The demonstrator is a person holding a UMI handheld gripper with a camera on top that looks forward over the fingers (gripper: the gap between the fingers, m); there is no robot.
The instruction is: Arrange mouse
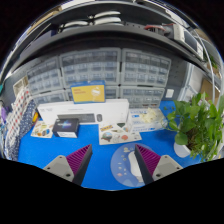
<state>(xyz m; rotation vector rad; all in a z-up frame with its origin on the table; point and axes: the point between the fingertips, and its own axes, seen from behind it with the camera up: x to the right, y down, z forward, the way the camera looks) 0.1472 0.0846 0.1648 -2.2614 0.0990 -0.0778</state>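
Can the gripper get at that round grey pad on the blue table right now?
Probably yes. The round pad lies on the blue table just ahead of the open gripper, partly between its fingers, with nothing in the way.

1. The gripper (112, 163) points forward, level, its two fingers rising from the bottom of the view.
2. The fingers stand wide apart, with a clear gap between them.
3. Each finger bears a magenta, ribbed pad (80, 159) on its inner face.
4. Neither finger presses on anything; nothing is clamped between them.
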